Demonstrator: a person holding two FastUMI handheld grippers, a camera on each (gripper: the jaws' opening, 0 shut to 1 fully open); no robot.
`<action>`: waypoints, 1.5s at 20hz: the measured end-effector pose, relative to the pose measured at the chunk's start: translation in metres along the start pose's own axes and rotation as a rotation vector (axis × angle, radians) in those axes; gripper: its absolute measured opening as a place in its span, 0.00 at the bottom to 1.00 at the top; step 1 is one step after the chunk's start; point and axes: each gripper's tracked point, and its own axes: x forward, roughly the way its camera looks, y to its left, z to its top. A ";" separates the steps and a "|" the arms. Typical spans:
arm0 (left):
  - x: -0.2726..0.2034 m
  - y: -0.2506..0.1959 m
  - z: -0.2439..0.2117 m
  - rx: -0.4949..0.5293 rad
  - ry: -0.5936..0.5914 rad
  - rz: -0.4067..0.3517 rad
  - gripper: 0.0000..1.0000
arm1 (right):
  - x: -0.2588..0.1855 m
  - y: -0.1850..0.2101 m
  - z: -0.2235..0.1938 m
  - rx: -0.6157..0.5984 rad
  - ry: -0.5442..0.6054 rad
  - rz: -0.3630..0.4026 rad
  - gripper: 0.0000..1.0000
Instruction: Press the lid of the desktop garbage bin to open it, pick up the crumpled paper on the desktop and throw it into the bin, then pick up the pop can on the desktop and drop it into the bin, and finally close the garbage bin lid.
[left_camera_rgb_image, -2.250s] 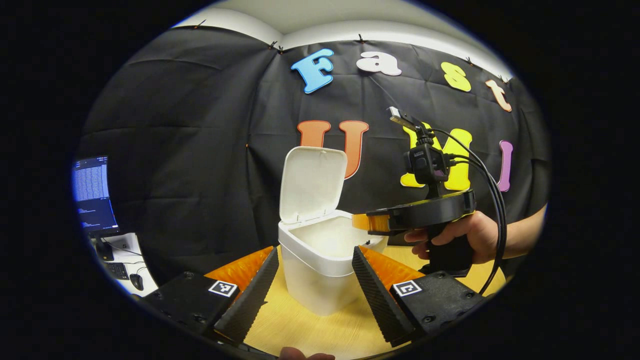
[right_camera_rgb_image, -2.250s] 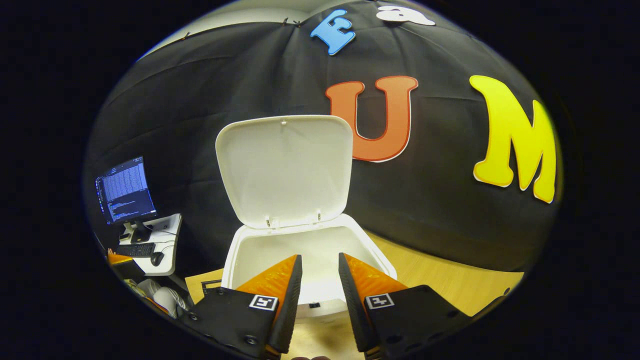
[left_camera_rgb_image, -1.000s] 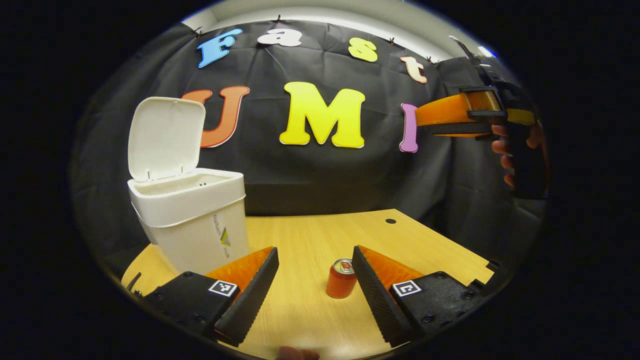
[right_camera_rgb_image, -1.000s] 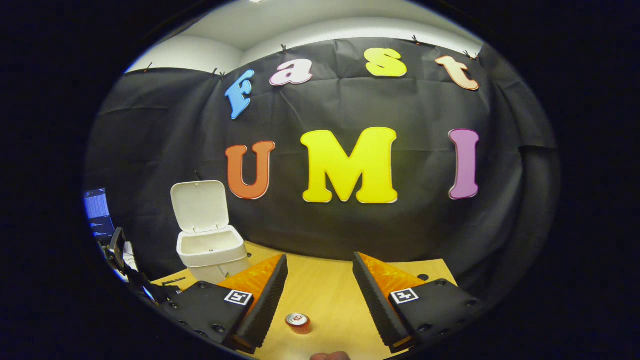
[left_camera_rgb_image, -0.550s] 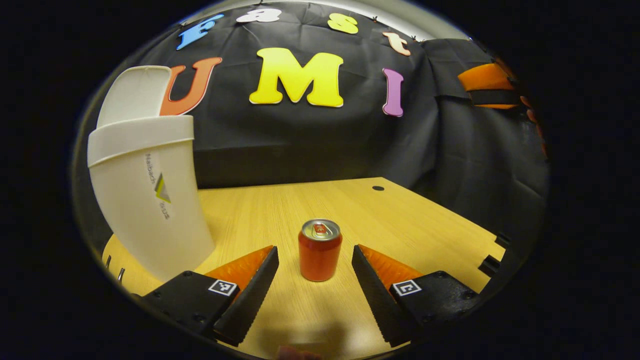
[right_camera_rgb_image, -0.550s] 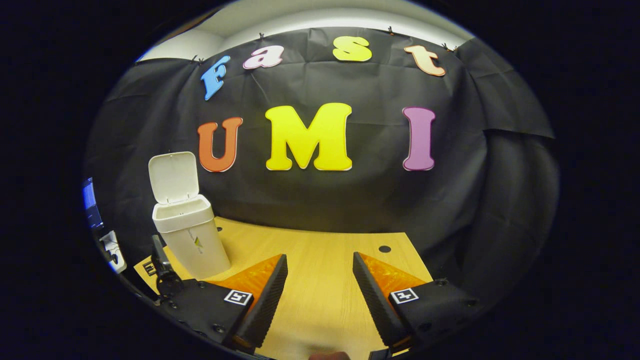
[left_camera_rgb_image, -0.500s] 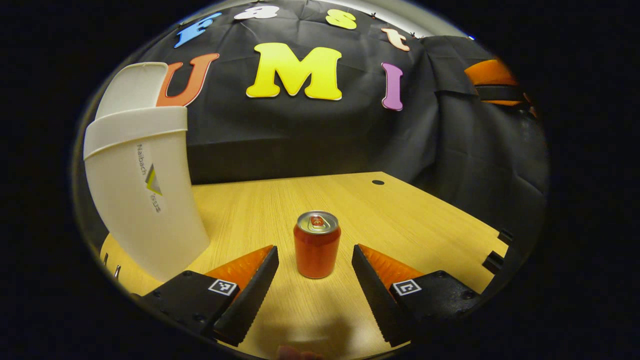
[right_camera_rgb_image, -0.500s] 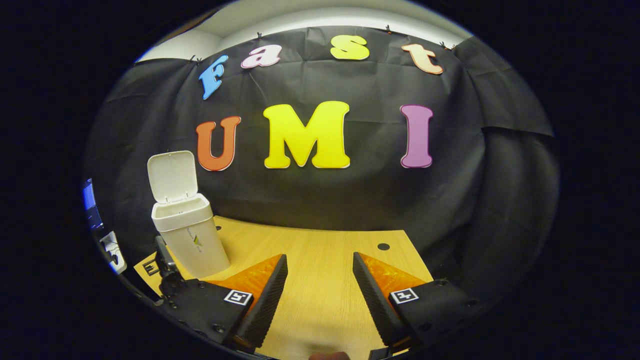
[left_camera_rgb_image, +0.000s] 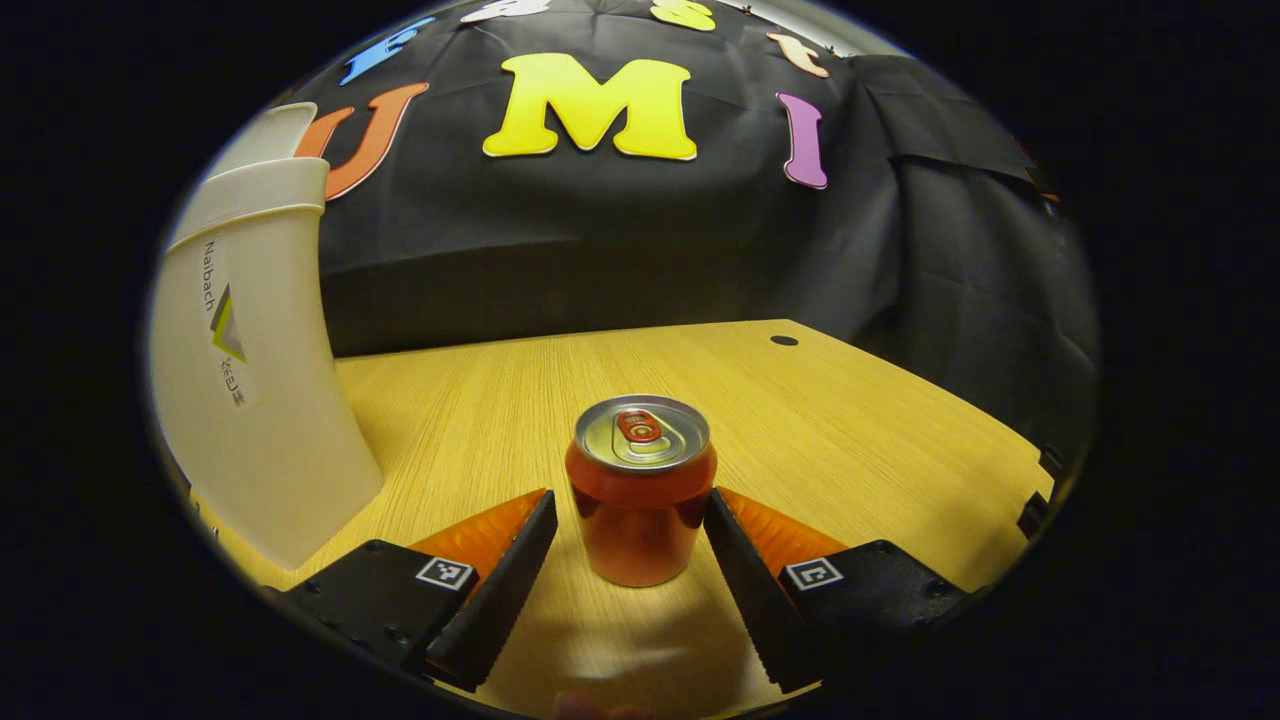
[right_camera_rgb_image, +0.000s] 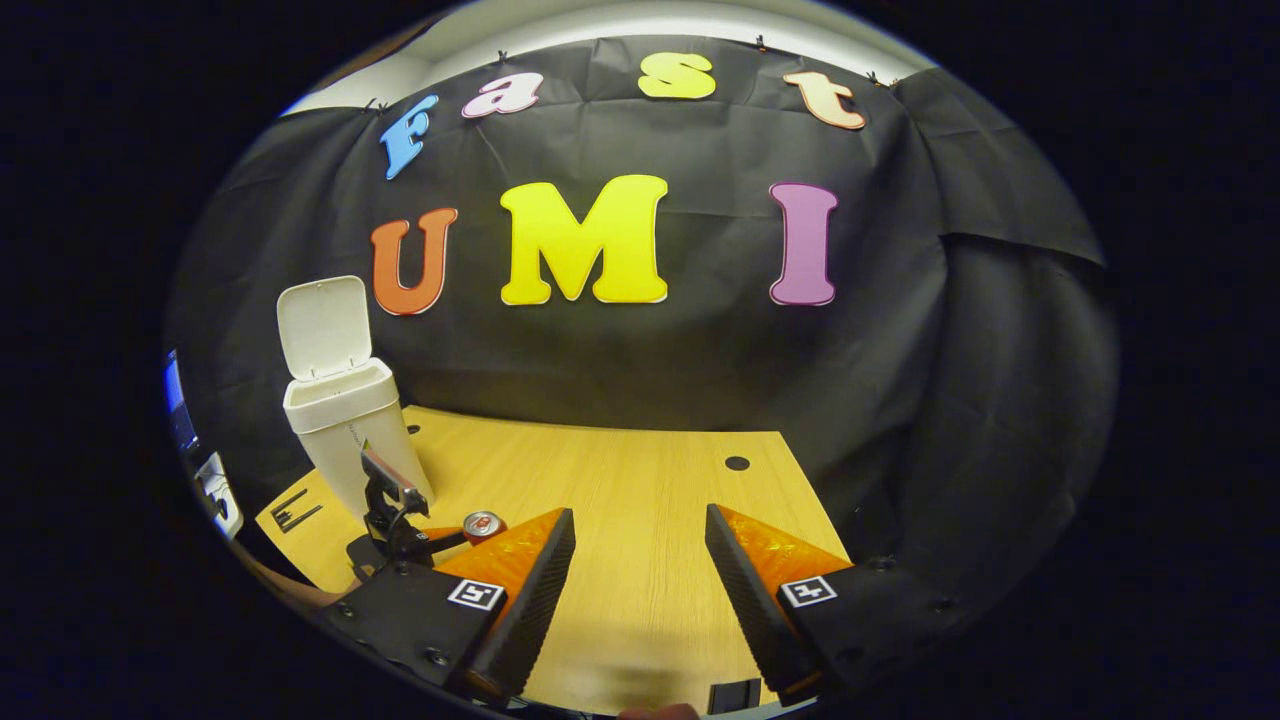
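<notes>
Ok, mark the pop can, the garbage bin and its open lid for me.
pop can (left_camera_rgb_image: 640, 500), left gripper view, on its side wall below the rim.
garbage bin (right_camera_rgb_image: 350, 440), right gripper view, on its front wall.
lid (right_camera_rgb_image: 323, 325), right gripper view, on the inner face of the raised lid.

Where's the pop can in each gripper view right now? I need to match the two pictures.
Left gripper view: the pop can stands upright at lower centre, between the open left gripper fingers.
Right gripper view: it is small at lower left, just past this gripper's own near finger.
Shared landmark: the white garbage bin, lid up.
</notes>
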 end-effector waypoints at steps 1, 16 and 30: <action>0.003 0.000 -0.002 0.001 0.006 -0.001 0.97 | 0.002 -0.001 0.001 0.002 0.001 0.002 0.84; -0.016 0.005 0.042 0.002 -0.022 -0.019 0.82 | 0.023 0.020 0.005 0.011 0.001 0.042 0.84; -0.113 0.101 0.234 -0.056 -0.219 0.178 0.82 | 0.025 0.083 0.046 0.027 -0.144 0.149 0.85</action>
